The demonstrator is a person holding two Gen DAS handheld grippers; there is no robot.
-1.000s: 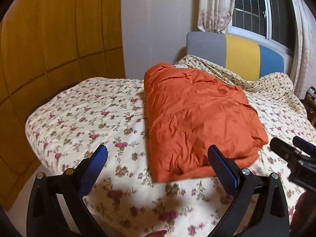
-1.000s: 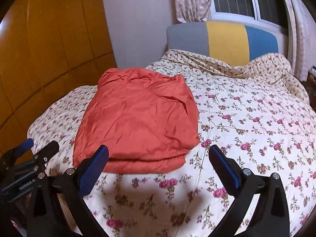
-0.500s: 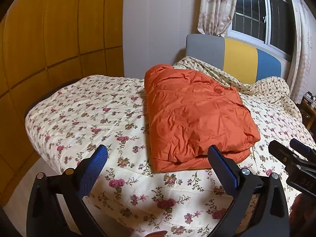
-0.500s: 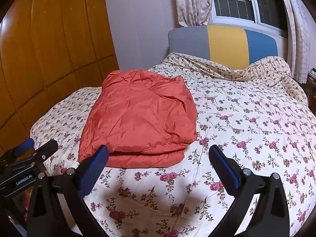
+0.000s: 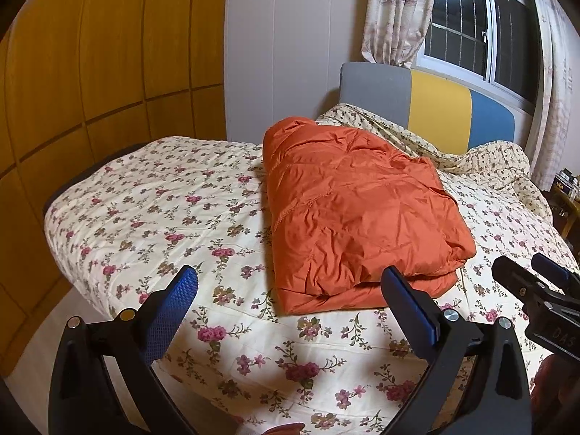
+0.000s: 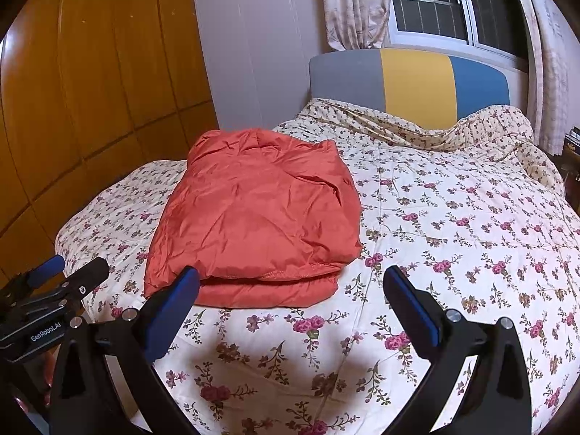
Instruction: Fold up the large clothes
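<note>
An orange padded garment (image 5: 355,210) lies folded into a thick rectangle on the floral bedspread (image 5: 174,217); it also shows in the right wrist view (image 6: 257,224). My left gripper (image 5: 290,290) is open and empty, held back from the garment's near edge above the foot of the bed. My right gripper (image 6: 290,290) is open and empty, in front of the garment's near right corner. Each gripper shows in the other's view: the right one (image 5: 536,290) and the left one (image 6: 61,279).
The bed (image 6: 471,253) has a grey, yellow and blue headboard (image 6: 417,79) under a curtained window (image 6: 427,0). Wooden wardrobe panels (image 5: 90,54) stand to the left. The bedspread is bunched near the headboard (image 6: 500,134). A side table (image 5: 565,195) stands at far right.
Both grippers have pulled back and up from the bed, so the folded garment looks farther away. The garment has not moved. Both grippers stay open.
</note>
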